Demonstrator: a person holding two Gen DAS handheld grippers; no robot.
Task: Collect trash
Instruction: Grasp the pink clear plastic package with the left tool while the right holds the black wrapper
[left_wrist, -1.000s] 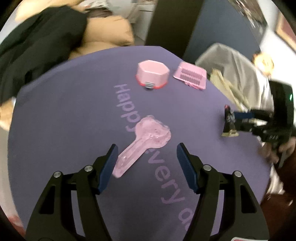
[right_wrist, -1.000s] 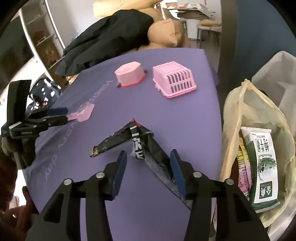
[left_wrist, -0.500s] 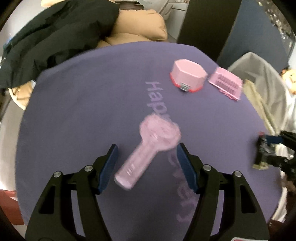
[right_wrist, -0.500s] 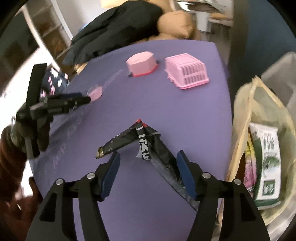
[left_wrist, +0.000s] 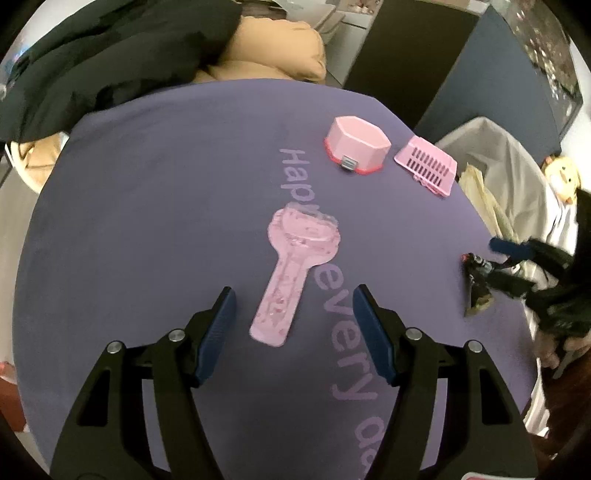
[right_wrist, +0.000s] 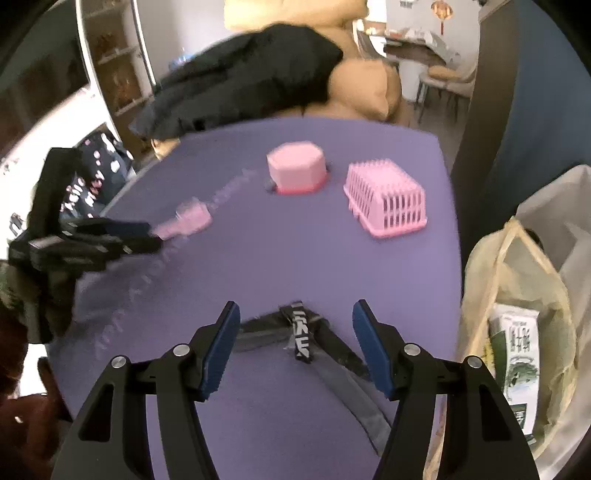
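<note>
A flat pink spoon-shaped plastic wrapper (left_wrist: 295, 266) lies on the purple table, its handle end between my open left gripper (left_wrist: 293, 321) fingers; it also shows in the right wrist view (right_wrist: 186, 221). A crumpled black snack wrapper (right_wrist: 299, 332) lies on the table between the fingers of my open right gripper (right_wrist: 295, 336), and shows in the left wrist view (left_wrist: 478, 280). A yellowish trash bag (right_wrist: 517, 295) holding packets hangs open off the table's right edge.
A pink octagonal box (left_wrist: 356, 144) and an upturned pink slatted basket (left_wrist: 426, 168) stand at the table's far side. Black clothing and tan cushions (left_wrist: 280, 44) lie beyond the table. The table edge (right_wrist: 458, 258) runs beside the bag.
My left gripper has swung so the pink wrapper's handle now lies centred between its fingers. My right gripper opened wider and moved forward over the black wrapper.
</note>
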